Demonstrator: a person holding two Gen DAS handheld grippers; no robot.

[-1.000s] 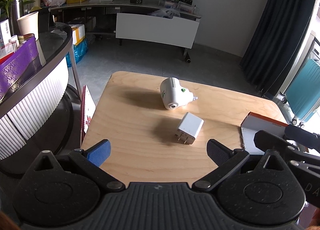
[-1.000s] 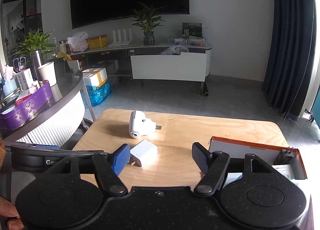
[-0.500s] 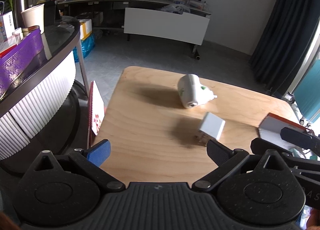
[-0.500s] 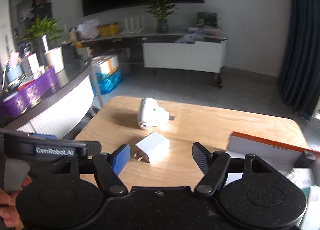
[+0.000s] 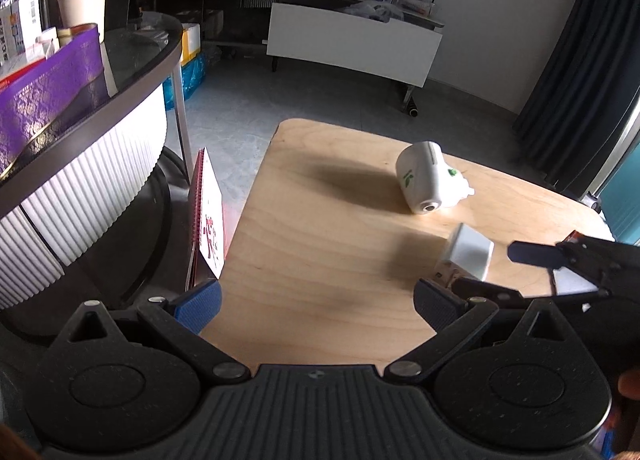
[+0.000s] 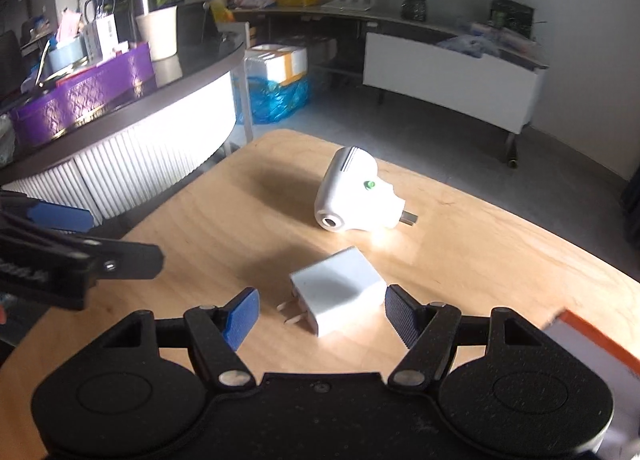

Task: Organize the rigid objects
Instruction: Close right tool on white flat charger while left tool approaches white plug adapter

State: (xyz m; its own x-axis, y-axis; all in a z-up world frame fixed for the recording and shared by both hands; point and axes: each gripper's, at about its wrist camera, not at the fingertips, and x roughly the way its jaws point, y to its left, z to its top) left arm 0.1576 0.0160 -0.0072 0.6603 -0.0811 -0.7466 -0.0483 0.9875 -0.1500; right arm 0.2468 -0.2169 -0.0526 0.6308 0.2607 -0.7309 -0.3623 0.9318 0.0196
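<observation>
A white square charger [image 6: 338, 292] lies on the wooden table [image 6: 240, 227], prongs toward the left. My right gripper [image 6: 322, 318] is open, its fingers on either side of the charger, just short of it. A white rounded plug device [image 6: 354, 189] with a green dot lies farther back. In the left wrist view the charger [image 5: 468, 254] and the plug device [image 5: 426, 181] lie to the right. My left gripper [image 5: 316, 306] is open and empty over the table's near left part.
A white box with an orange rim [image 6: 596, 348] sits at the table's right edge. A curved counter [image 5: 92, 131] with a purple tray stands left. A red-and-white card [image 5: 208, 219] leans beside the table's left edge.
My right gripper has moved forward and down, so the charger now sits between its fingers. My left gripper has shifted left, so the objects appear farther right in its view.
</observation>
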